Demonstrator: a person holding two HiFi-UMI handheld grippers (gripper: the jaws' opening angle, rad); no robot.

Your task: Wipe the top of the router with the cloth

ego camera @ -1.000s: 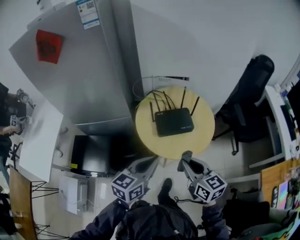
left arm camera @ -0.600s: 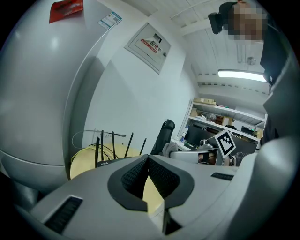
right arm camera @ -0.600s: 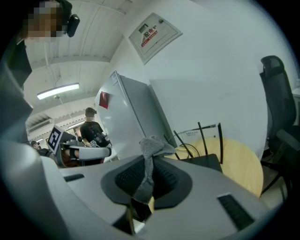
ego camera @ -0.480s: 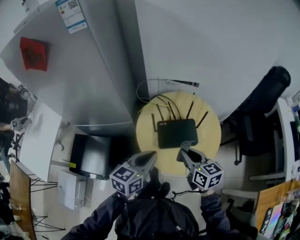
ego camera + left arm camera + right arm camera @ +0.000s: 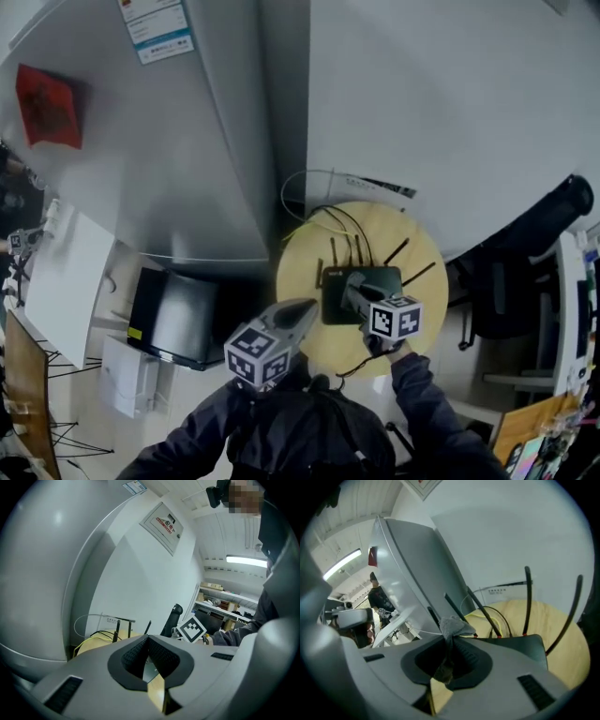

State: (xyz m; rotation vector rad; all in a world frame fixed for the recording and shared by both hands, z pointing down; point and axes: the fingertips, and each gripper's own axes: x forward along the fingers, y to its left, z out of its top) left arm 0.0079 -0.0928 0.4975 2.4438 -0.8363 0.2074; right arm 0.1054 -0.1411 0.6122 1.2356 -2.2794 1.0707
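Flat black router (antennas upright), grey cloth in right tongs

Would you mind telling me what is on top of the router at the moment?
Only the right gripper, shut on the grey cloth, is over the router. It covers the router's front part, so contact there cannot be seen.
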